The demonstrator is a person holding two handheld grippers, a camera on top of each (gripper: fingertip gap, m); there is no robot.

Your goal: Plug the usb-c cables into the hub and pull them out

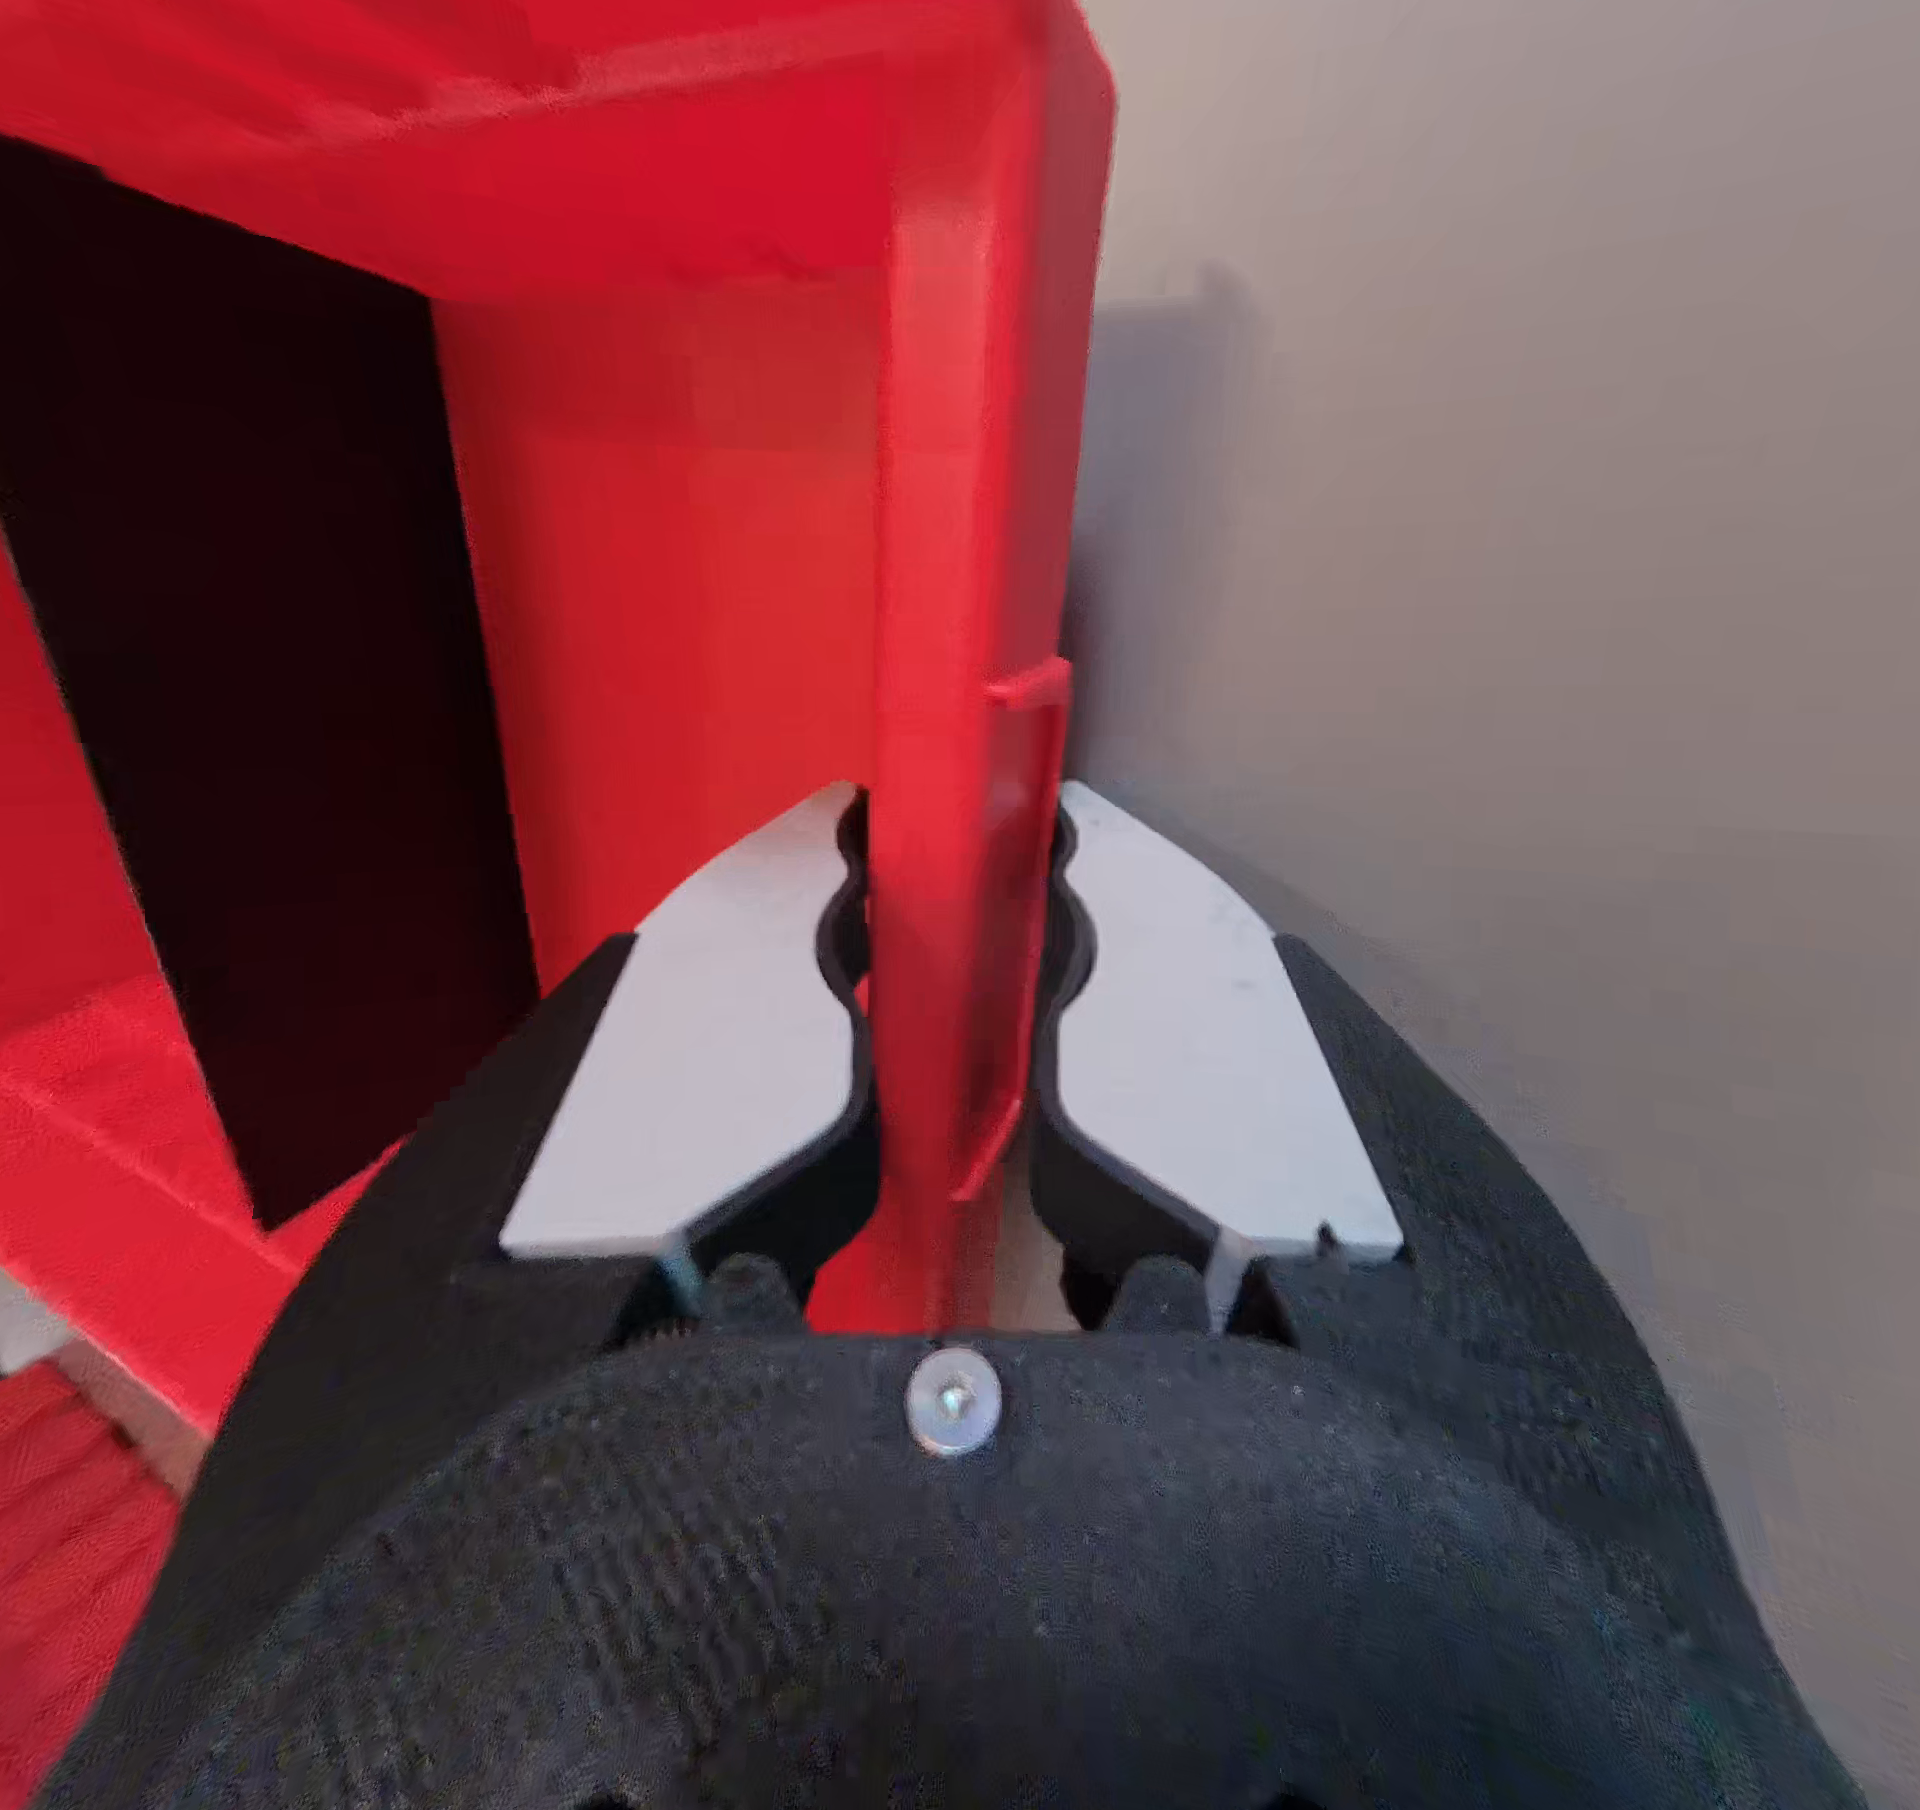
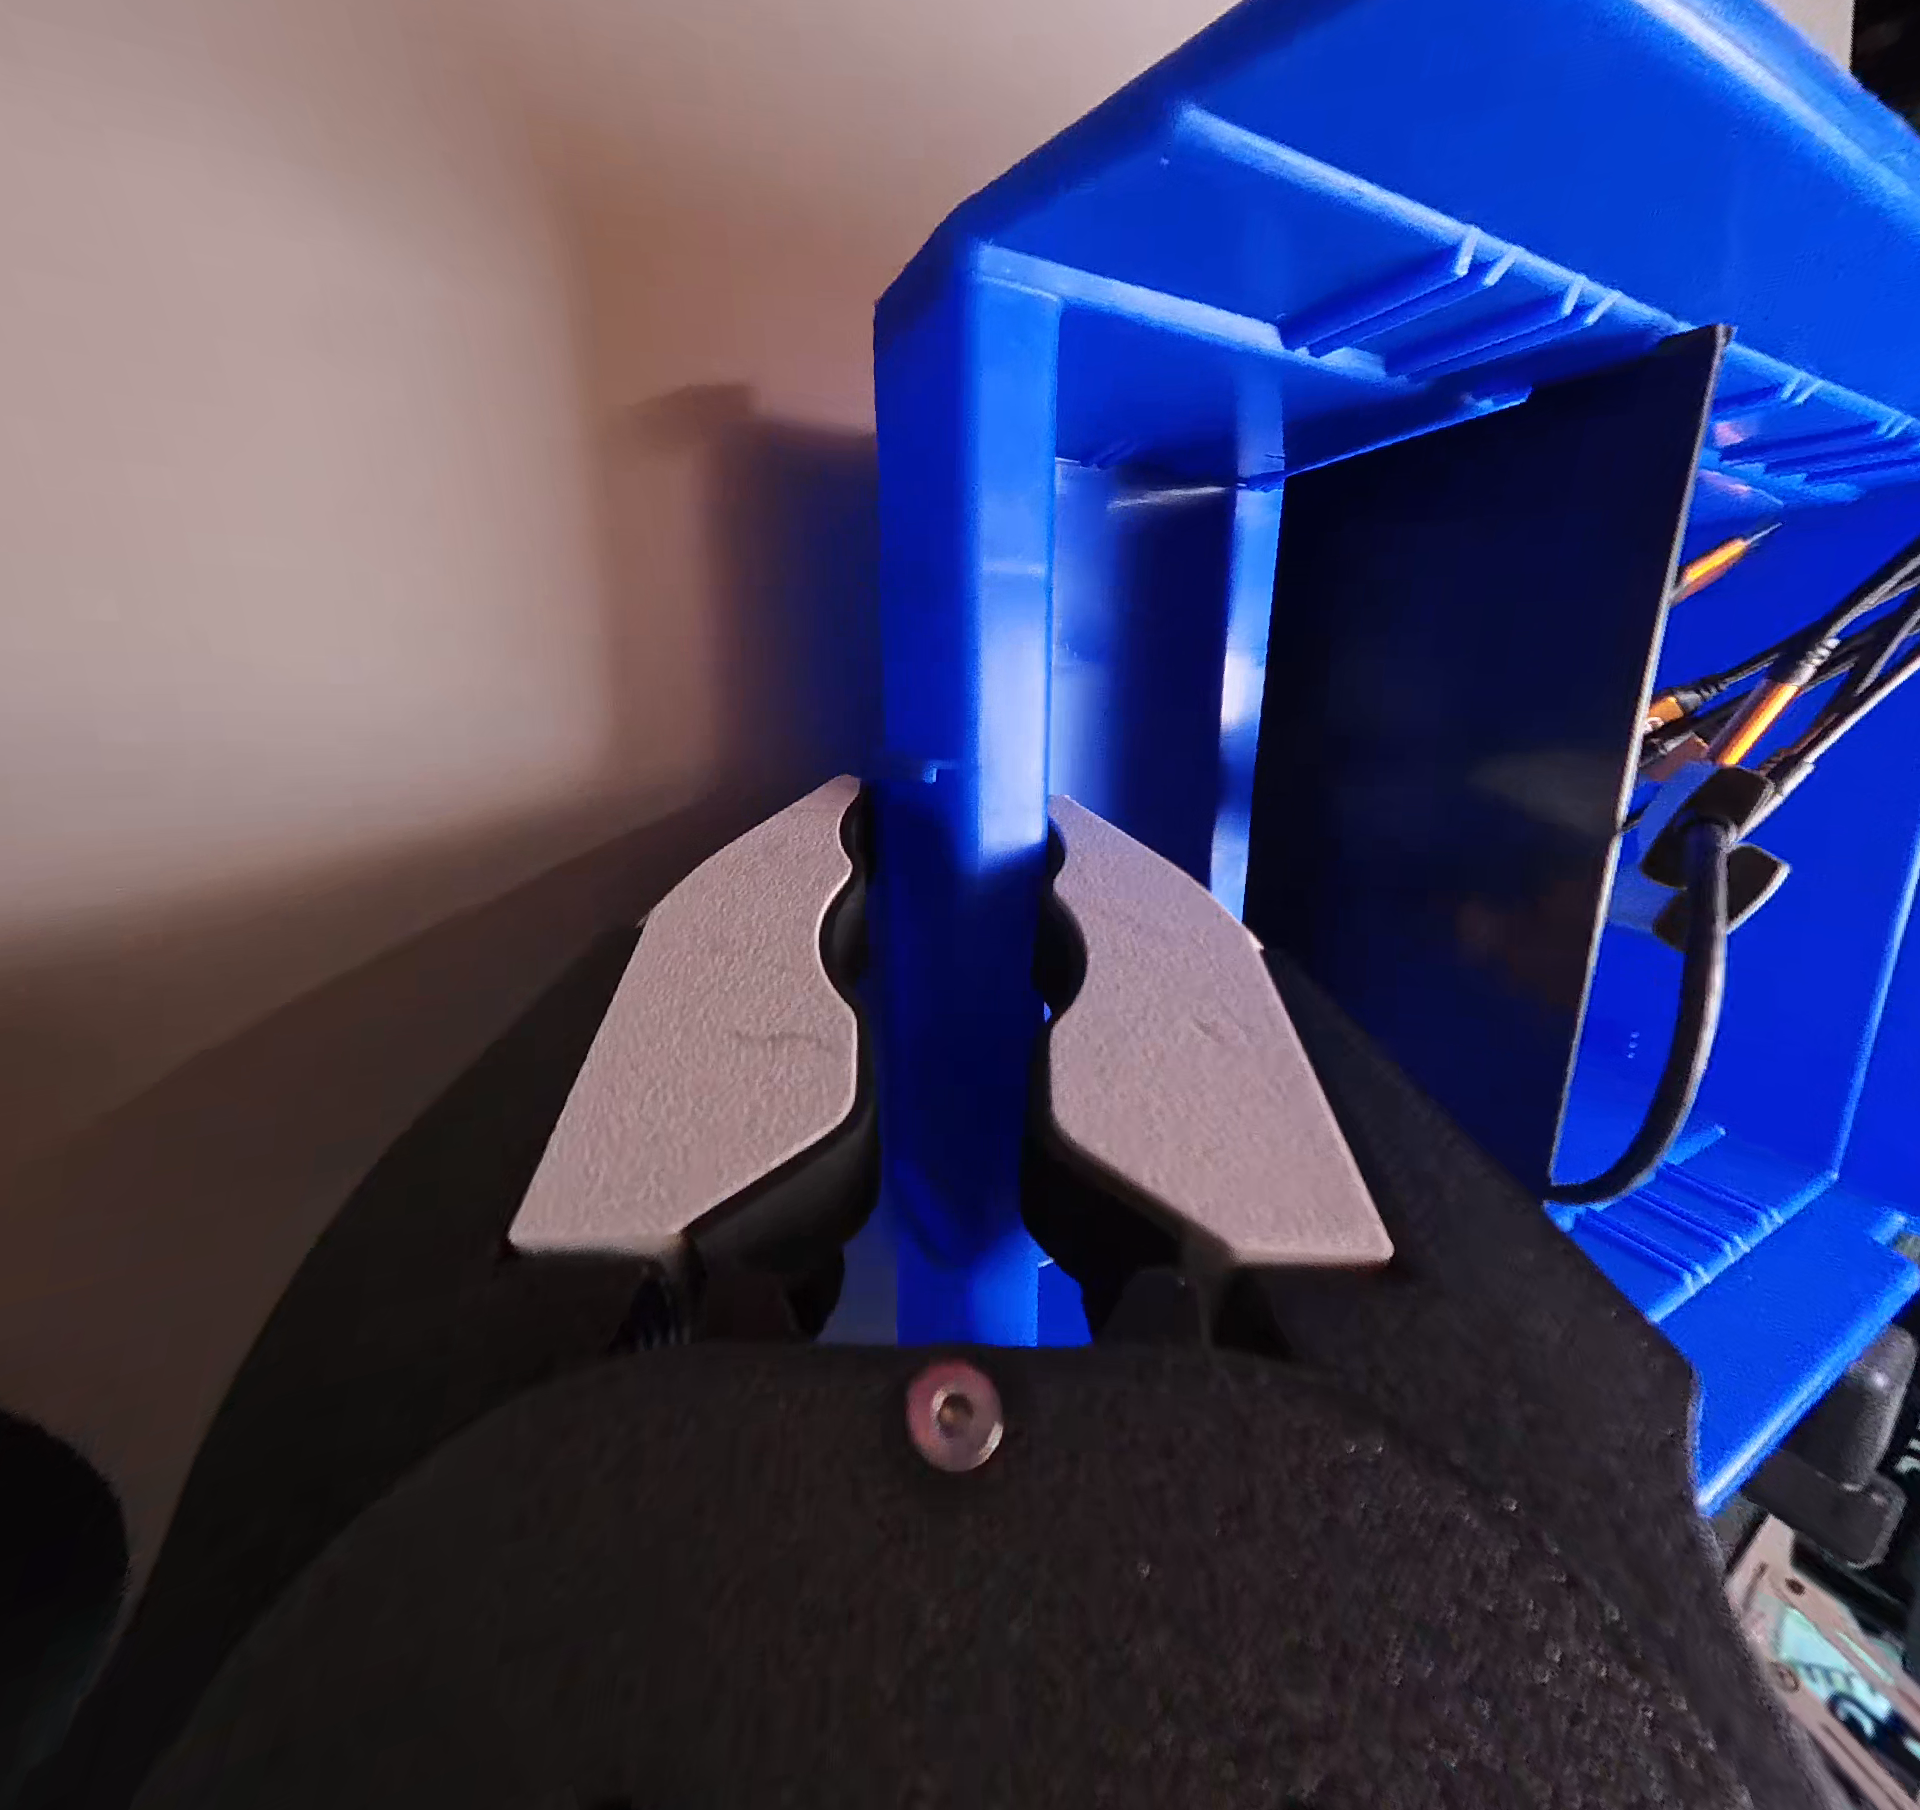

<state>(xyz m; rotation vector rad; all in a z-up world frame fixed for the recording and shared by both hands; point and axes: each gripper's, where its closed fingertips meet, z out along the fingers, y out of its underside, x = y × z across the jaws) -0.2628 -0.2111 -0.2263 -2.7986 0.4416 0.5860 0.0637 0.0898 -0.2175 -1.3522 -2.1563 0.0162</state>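
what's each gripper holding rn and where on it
The left gripper is clamped on the rim of a red plastic bin. The right gripper is clamped on the rim of a blue plastic bin.

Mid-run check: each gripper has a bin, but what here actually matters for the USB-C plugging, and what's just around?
Job-related:
- black cables with orange-tipped ends, in the blue bin
- No hub visible in either view

Just around or being carried:
- red bin, wall clamped in left gripper
- blue bin, wall clamped in right gripper
- dark panel inside blue bin
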